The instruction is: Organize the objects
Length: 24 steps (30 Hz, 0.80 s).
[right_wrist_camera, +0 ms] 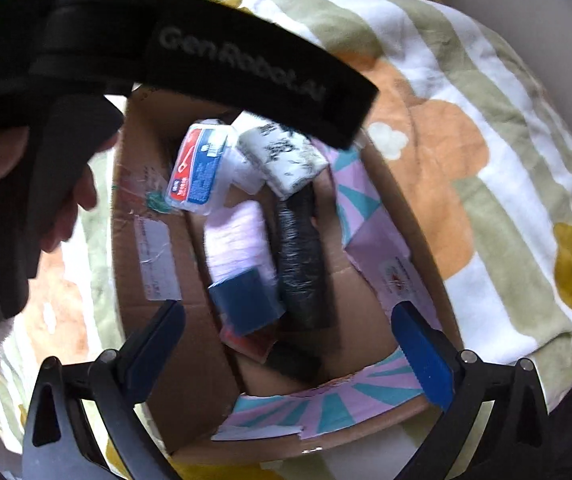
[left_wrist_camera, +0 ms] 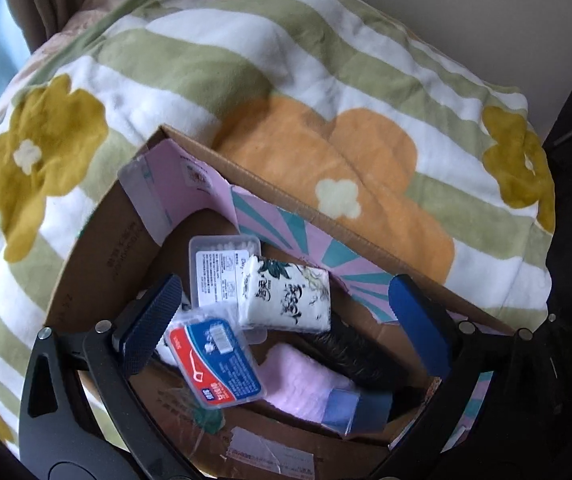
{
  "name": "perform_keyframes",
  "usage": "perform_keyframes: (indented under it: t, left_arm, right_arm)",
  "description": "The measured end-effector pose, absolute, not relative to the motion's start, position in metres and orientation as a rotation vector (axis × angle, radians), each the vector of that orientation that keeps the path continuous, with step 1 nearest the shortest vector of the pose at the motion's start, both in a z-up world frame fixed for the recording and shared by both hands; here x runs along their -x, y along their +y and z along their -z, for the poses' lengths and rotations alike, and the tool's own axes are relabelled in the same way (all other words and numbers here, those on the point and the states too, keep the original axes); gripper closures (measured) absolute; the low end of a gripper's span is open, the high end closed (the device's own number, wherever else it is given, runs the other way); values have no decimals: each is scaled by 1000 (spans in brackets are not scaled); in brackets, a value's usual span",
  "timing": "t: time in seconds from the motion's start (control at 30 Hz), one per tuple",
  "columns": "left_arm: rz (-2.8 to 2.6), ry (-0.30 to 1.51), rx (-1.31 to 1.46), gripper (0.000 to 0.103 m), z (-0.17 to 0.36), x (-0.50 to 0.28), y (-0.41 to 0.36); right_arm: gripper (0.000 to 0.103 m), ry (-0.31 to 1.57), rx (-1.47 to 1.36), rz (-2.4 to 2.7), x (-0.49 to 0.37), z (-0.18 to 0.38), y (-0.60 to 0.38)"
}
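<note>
Open cardboard box [left_wrist_camera: 98, 248] on floral blanket, holding red-blue floss case [left_wrist_camera: 216, 360] tilted atop swab box [left_wrist_camera: 218, 272], tissue pack [left_wrist_camera: 286, 294], pink cloth [left_wrist_camera: 302, 380], black roll [left_wrist_camera: 350, 352]

Floss case [left_wrist_camera: 214, 360] and tissue pack [left_wrist_camera: 286, 296] crowd box [left_wrist_camera: 98, 248].

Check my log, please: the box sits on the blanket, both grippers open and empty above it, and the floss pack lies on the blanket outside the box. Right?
Not quite. The floss pack lies inside the box, as the left wrist view shows. The rest holds: box on the blanket, left gripper and right gripper open and empty.
</note>
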<state>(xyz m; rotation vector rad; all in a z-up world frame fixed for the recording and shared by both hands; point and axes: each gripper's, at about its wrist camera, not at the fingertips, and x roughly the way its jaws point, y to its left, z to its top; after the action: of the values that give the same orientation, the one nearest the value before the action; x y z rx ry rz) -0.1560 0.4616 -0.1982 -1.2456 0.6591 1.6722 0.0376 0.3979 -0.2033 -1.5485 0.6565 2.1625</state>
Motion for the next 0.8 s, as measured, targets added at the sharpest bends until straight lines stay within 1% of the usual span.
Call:
perform_keyframes:
  t: [0.27, 0.47, 0.6, 0.8]
  left_arm:
    - [-1684, 653, 1234, 0, 188, 152, 455]
    - [-1712, 653, 1208, 0, 171, 143, 445]
    - [-1747, 648, 1179, 0, 149, 135, 433]
    - [-1841, 601, 1166, 0, 103, 123, 398]
  right_arm:
    - [0, 673, 1546, -2147, -45, 200, 393]
    - [0, 658, 1529, -2168, -47, 190, 387]
    - [0, 640, 1527, -2193, -49, 173, 379]
    - [0, 568, 1511, -2278, -50, 138, 365]
